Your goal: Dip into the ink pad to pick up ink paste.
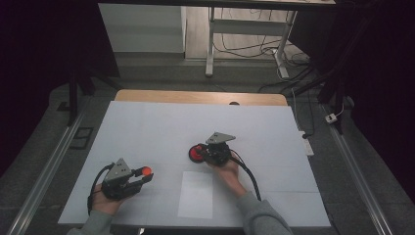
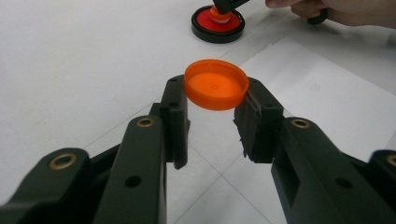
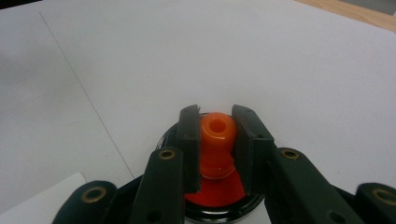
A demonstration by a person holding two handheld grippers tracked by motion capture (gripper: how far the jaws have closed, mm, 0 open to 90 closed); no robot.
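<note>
In the middle of the high view, the right gripper (image 1: 207, 152) squeezes the orange plastic spout (image 3: 216, 135) on the round black-and-red dish (image 1: 197, 154), keeping it steady. At lower left, the left gripper (image 1: 142, 177) pinches the round orange plastic cap (image 2: 216, 84), lifted clear.

Orange cap (image 2: 216, 84) — smooth, glossy plastic — matt black plastic fingers (image 2: 174, 119), matt white table (image 1: 147, 127).

White surface (image 1: 147, 127) with a bare wooden strip (image 1: 195, 96) along its far edge, grey floor (image 1: 161, 73) beyond, white desk frame (image 1: 244, 29) with tangled cables (image 1: 254, 49), metal rails (image 1: 44, 176) either side, dim dark surroundings
</note>
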